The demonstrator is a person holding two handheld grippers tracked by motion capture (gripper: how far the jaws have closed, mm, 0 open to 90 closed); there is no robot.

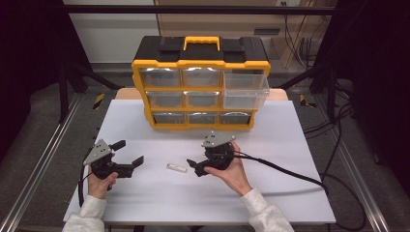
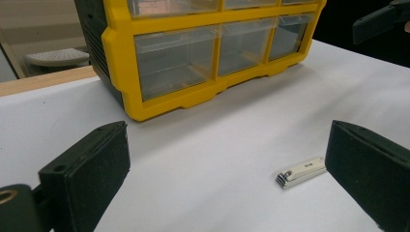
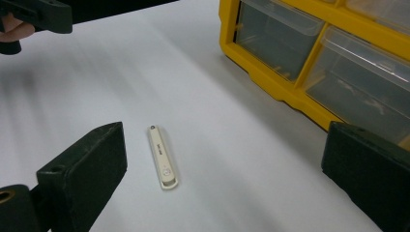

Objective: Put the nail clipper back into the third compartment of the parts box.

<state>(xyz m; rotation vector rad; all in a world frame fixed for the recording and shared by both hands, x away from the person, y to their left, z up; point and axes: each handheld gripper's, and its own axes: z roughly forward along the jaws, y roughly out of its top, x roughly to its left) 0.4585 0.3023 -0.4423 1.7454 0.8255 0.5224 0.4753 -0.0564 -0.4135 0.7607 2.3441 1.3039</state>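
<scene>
Nail clipper (image 1: 176, 167): 1, flat on the white desk (image 1: 270, 193), between the 2 grippers, touching neither. Left gripper (image 1: 126, 153): fingers (image 2: 87, 169) wide apart, empty. Right gripper (image 1: 195, 167): fingers (image 3: 84, 166) wide apart, empty, clipper just ahead of them. Yellow drawer organizer (image 1: 200, 92): beyond both, 1 drawer (image 1: 245, 90) pulled out.

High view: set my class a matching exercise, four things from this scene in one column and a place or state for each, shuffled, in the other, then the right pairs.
Things
1. nail clipper
2. top right drawer
3. left tongs
4. organiser handle

Places or states
A. pulled out from the cabinet
B. lying flat on the white table between both tongs
C. yellow, on top of the black lid
D. open, holding nothing

Pairs: 1-B, 2-A, 3-D, 4-C
</scene>
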